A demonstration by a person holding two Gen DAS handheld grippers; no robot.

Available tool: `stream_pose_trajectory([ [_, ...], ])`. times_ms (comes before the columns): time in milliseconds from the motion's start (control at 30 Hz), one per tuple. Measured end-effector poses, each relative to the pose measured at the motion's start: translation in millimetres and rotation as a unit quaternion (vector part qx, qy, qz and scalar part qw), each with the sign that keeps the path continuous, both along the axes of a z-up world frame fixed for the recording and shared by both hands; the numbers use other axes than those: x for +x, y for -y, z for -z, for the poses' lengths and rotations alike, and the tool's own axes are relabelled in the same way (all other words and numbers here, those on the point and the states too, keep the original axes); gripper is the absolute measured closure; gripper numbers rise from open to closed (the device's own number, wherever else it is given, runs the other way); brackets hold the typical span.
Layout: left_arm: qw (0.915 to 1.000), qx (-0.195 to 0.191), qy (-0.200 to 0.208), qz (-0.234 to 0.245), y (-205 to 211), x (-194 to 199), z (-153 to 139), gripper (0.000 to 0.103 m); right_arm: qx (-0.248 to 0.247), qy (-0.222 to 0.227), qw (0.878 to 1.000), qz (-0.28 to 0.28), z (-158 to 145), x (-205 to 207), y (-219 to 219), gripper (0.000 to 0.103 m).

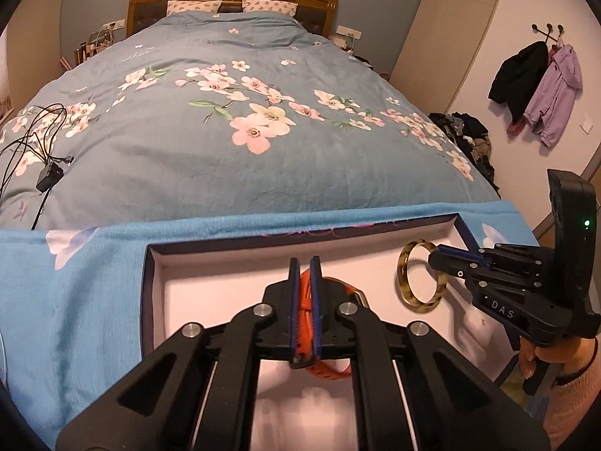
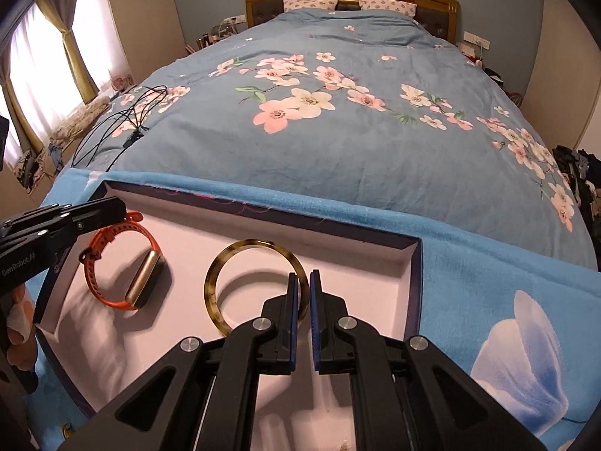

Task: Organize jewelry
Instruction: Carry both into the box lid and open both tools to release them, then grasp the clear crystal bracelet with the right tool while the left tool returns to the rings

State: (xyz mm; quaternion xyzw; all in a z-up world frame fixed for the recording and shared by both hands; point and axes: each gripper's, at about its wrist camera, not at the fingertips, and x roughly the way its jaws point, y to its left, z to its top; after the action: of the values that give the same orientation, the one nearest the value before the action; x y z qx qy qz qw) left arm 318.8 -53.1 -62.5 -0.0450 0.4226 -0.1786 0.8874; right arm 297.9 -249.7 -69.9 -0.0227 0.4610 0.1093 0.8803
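A shallow box with a white lining [image 1: 210,293] [image 2: 360,263] lies on a light blue cloth at the foot of the bed. My left gripper [image 1: 305,263] is shut on an orange band with a gold watch body [image 1: 330,370] [image 2: 144,282], inside the left part of the box. My right gripper [image 2: 305,278] is shut on the rim of a tortoiseshell bangle [image 2: 240,251] [image 1: 403,267], which stands tilted in the right part of the box. The right gripper also shows in the left wrist view [image 1: 437,259], the left gripper in the right wrist view [image 2: 122,206].
The bed with a blue flowered quilt [image 1: 225,120] stretches beyond the box. Black cables and a charger [image 1: 47,178] lie on its left side. Clothes hang on the right wall [image 1: 541,86], and a pile of clothes [image 1: 469,139] lies beside the bed.
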Motion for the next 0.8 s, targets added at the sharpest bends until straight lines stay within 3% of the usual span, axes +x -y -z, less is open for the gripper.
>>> stream_pose_trajectory([
  [233,0.9999,0.002,-0.009,-0.007,-2.5,6.3,5.2,0.102,-0.003,-0.006,1.0,0.009,-0.7,10.0,-2.4,0.098],
  [400,0.9998,0.001,0.014,-0.013,-9.9,-3.9,-2.6,0.089,0.003,0.01,1.0,0.019,-6.5,3.3,-0.4,0.094],
  [467,0.9993,-0.009,0.036,-0.009,-15.3,-17.0,-11.1,0.077,0.013,0.022,1.0,0.017,-13.4,-6.8,3.2,0.093],
  [667,0.9935,-0.02,0.11,0.017,-32.7,-77.9,-40.5,0.05,0.046,0.098,0.993,-0.04,-50.5,-81.3,10.6,0.071],
  [800,0.9901,-0.014,0.133,0.043,-37.5,-126.8,-46.5,0.046,0.035,0.11,0.99,-0.08,-54.2,-131.4,11.3,0.07],
])
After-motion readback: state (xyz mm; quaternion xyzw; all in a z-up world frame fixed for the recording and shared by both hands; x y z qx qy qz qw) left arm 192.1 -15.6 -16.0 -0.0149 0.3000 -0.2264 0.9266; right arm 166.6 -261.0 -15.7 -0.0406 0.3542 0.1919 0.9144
